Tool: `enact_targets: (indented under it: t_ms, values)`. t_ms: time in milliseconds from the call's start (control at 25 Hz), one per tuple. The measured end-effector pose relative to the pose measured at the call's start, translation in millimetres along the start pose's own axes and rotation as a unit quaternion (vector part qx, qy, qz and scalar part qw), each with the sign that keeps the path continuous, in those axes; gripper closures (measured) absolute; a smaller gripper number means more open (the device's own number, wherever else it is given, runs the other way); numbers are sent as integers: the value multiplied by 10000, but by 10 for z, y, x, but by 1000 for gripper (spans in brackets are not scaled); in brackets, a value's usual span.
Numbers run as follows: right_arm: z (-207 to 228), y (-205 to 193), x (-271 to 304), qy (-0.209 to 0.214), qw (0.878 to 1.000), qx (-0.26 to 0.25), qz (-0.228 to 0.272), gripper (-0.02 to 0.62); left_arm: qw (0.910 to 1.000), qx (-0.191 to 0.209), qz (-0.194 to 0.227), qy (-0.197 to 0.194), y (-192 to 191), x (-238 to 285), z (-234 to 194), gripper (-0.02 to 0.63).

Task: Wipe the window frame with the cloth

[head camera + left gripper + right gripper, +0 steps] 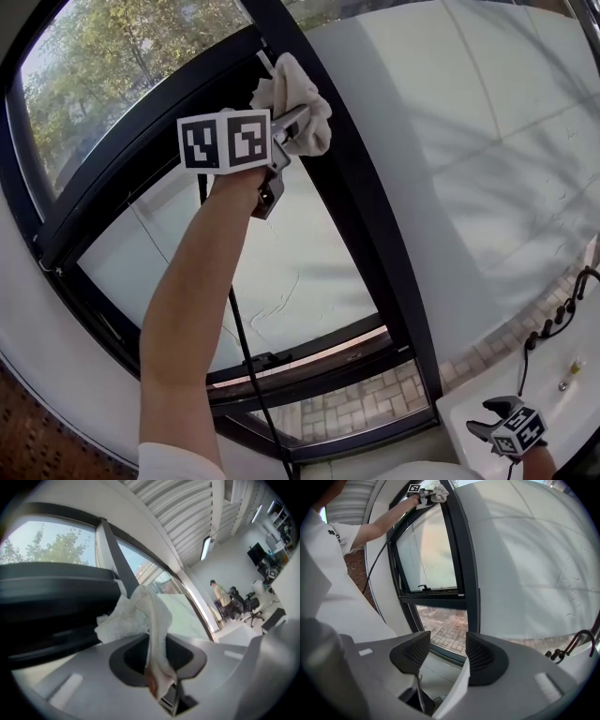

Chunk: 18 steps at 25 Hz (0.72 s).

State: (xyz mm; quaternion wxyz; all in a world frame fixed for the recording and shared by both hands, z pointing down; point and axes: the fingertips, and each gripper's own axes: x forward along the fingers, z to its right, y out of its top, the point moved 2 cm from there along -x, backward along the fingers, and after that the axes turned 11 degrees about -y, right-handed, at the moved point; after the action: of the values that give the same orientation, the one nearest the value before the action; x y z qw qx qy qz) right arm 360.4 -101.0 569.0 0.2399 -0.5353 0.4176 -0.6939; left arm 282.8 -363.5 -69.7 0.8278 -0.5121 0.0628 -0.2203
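Observation:
A crumpled white cloth (298, 105) is pressed against the dark window frame (347, 197), high up on its upright bar. My left gripper (292, 127) is shut on the cloth, raised on an outstretched arm. In the left gripper view the cloth (140, 616) bunches out from between the jaws toward the black frame (51, 597). The right gripper view shows the cloth (439, 493) small at the top, on the frame (461, 564). My right gripper (497, 422) hangs low at the bottom right, open and holding nothing (447, 653).
A black cable (246, 366) hangs down in front of the lower window pane. A white sill (572, 394) with black fittings (553, 323) lies at the bottom right. A white wall (487, 169) runs right of the frame. A person (220, 597) stands far off indoors.

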Motion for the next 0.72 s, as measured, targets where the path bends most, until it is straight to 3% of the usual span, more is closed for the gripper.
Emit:
enact_targets:
  t_ms: [120, 480, 720]
  values:
    - [-6, -27, -24, -18, 10000, 25, -21, 354, 9991, -233, 351, 44, 252, -56, -149, 495]
    - [-9, -113, -80, -87, 9999, 70, -106, 355, 9989, -195, 427, -32, 283, -54, -151, 495]
    - [-125, -113, -68, 11, 9999, 31, -160, 355, 9963, -324, 661, -452, 269, -151, -55, 495]
